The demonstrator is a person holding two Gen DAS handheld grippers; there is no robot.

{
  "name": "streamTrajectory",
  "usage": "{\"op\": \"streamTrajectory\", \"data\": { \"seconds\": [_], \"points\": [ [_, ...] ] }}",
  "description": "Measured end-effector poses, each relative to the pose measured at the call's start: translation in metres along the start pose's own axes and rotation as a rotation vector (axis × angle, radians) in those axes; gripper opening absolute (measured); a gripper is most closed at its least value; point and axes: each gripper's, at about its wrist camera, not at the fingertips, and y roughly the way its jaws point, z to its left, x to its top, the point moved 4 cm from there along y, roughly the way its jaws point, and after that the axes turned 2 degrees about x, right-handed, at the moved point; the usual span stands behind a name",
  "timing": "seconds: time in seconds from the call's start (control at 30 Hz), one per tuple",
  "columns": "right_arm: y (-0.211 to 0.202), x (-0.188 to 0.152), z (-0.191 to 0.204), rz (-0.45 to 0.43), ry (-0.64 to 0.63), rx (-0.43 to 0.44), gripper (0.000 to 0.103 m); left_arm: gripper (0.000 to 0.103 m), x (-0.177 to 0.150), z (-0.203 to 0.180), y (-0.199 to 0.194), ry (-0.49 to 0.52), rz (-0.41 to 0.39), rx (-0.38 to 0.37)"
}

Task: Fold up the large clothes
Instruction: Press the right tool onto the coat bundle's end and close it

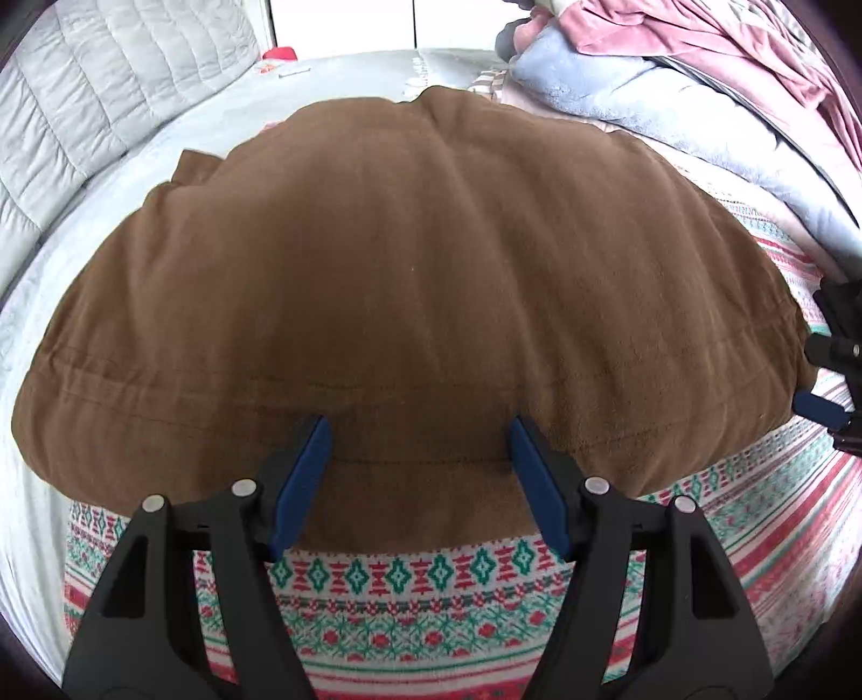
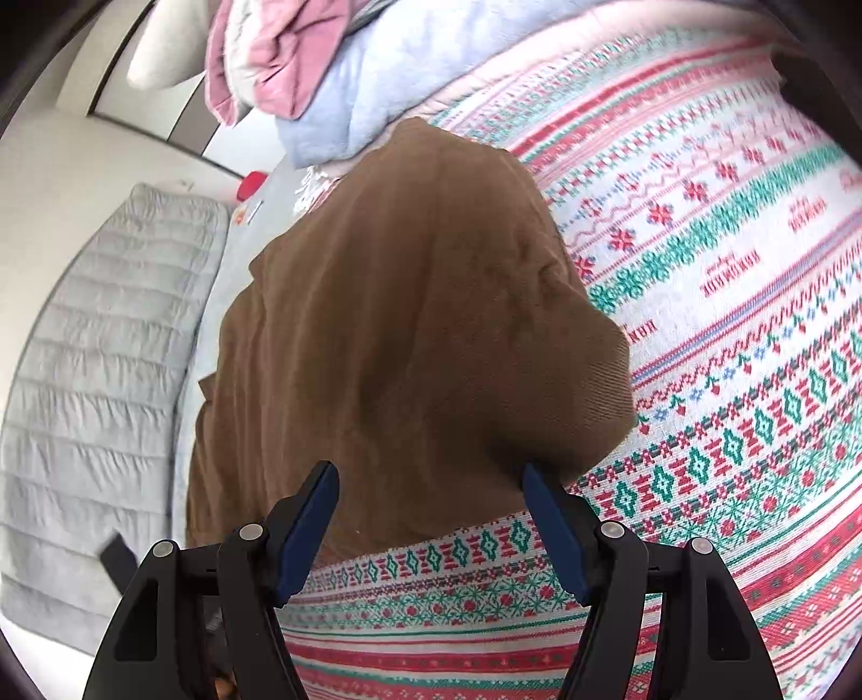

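Patterned red, green and white blanket [image 1: 409, 608] covers the bed. Brown garment [image 1: 409, 280] lies folded flat upon it, beside a heap of blue and pink laundry [image 1: 635, 81]. Left gripper [image 1: 420, 431] hovers over the garment's near hem, jaws apart, empty. Right gripper [image 2: 431, 474] likewise apart, gripping nothing, at the garment's near edge.

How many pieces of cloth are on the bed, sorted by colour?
Brown: 1, the brown garment
Patterned red and green: 1, the blanket
Pale blue: 1, the blue fleece
Pink: 1, the pink cloth
Total: 4
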Motion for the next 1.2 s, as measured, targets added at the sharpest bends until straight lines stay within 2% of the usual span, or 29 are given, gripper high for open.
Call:
{"op": "streamTrajectory", "data": {
  "seconds": [0.17, 0.43, 0.6, 0.7, 0.8, 0.9, 0.97, 1.1, 1.2],
  "points": [
    [-0.003, -0.002, 0.003, -0.008, 0.01, -0.004, 0.072, 0.071, 0.0, -0.001, 0.003, -0.008, -0.001, -0.004],
    [-0.003, 0.006, -0.013, -0.01, 0.025, 0.004, 0.07, 0.071, -0.002, -0.001, 0.005, -0.018, 0.002, -0.017],
    [-0.032, 0.008, -0.009, -0.083, -0.073, -0.078, 0.072, 0.071, -0.003, -0.001, 0.005, -0.02, 0.005, -0.016],
    [-0.033, 0.012, -0.032, -0.096, -0.014, -0.178, 0.072, 0.071, -0.002, 0.0, 0.005, -0.021, 0.006, -0.015],
    [-0.008, 0.01, -0.053, 0.003, 0.062, -0.156, 0.072, 0.071, -0.002, 0.001, 0.005, -0.018, 0.006, -0.012],
    [-0.017, 0.014, -0.054, -0.05, 0.092, -0.131, 0.072, 0.071, -0.002, 0.002, 0.005, -0.017, 0.004, -0.018],
    [-0.024, 0.016, -0.057, -0.069, 0.143, -0.029, 0.072, 0.071, -0.003, 0.002, 0.005, -0.016, 0.003, -0.021],
    [-0.027, 0.013, -0.074, -0.091, 0.279, 0.115, 0.073, 0.071, -0.002, 0.003, 0.005, -0.018, 0.007, -0.022],
    [-0.027, 0.01, -0.083, -0.124, 0.352, 0.16, 0.074, 0.071, -0.002, 0.003, 0.004, -0.018, 0.007, -0.023]
  ]
}}
